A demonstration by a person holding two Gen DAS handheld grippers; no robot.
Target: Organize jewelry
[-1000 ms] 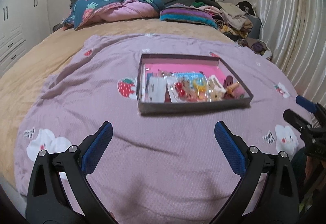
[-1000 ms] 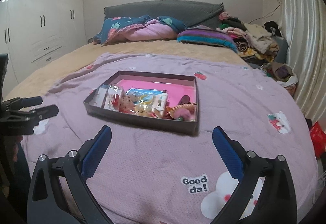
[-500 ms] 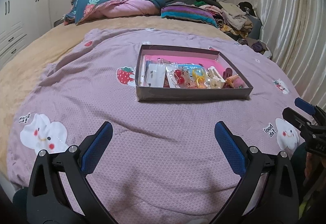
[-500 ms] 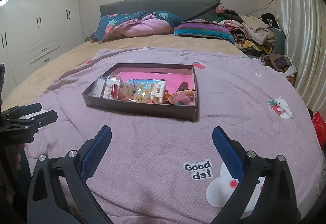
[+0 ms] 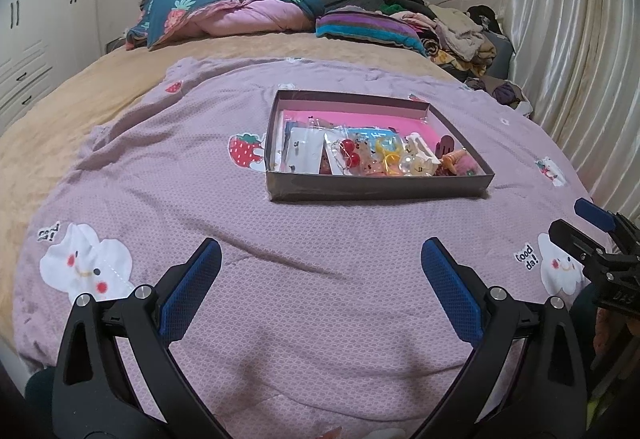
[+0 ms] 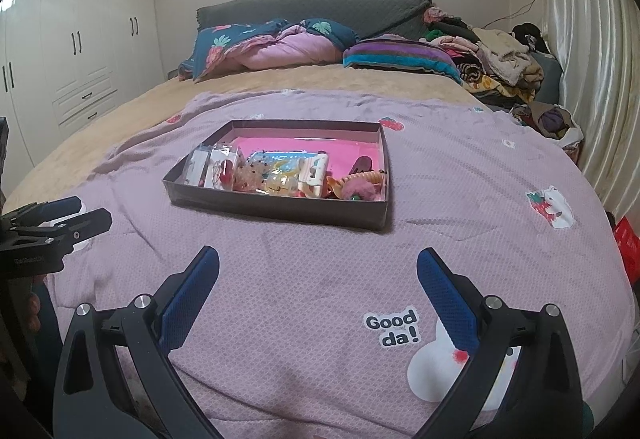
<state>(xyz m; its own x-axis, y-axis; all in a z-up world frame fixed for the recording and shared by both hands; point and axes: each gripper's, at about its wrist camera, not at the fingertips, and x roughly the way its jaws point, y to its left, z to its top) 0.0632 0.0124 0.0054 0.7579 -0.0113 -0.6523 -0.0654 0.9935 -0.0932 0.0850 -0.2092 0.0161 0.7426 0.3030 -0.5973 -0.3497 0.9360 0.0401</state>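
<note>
Both your grippers, left (image 5: 320, 271) and right (image 6: 318, 271), gape empty | drawn back from box (image 5: 376, 189) this last second | jewelry (image 5: 372, 155) all inside box, on bed's purple quilt (image 5: 280, 279) | sorted or unsorted, unclear.

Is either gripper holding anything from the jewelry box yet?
No: the left gripper and right gripper are both open over the purple blanket, short of the box.

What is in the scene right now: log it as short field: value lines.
surface: purple blanket spread on a bed
container: shallow open box, pink inside
contents: packets and hair accessories crowded along the box's near side
left gripper: open, empty, short of the box
right gripper: open, empty, short of the box
</note>
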